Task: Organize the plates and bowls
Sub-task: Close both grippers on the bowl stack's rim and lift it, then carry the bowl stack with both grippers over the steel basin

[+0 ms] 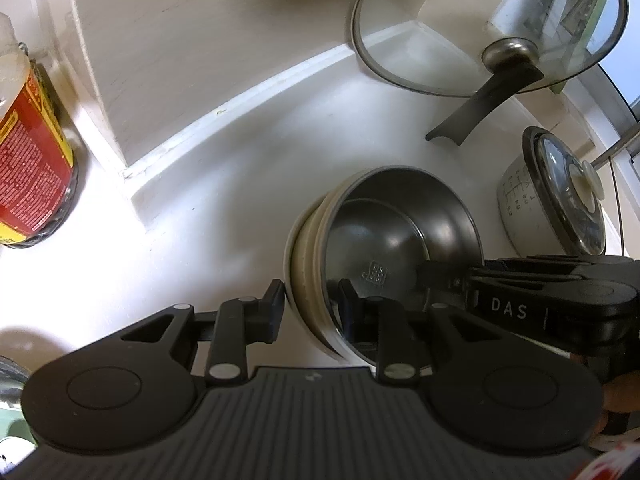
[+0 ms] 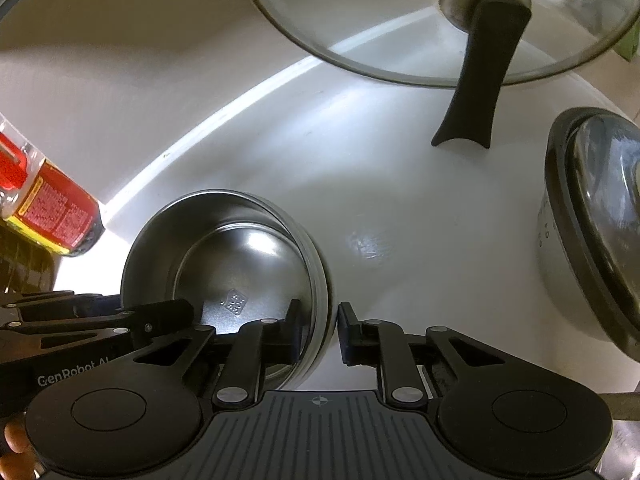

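Both grippers straddle the rim of a stacked steel bowl set on the white counter. Left gripper spans the near-left wall, one finger inside, one outside; cannot tell if clenched. Right gripper spans the right wall, jaws apart, not squeezing. Beyond the tongs: glass lid, lidded measuring pot right, red-labelled bottle left.
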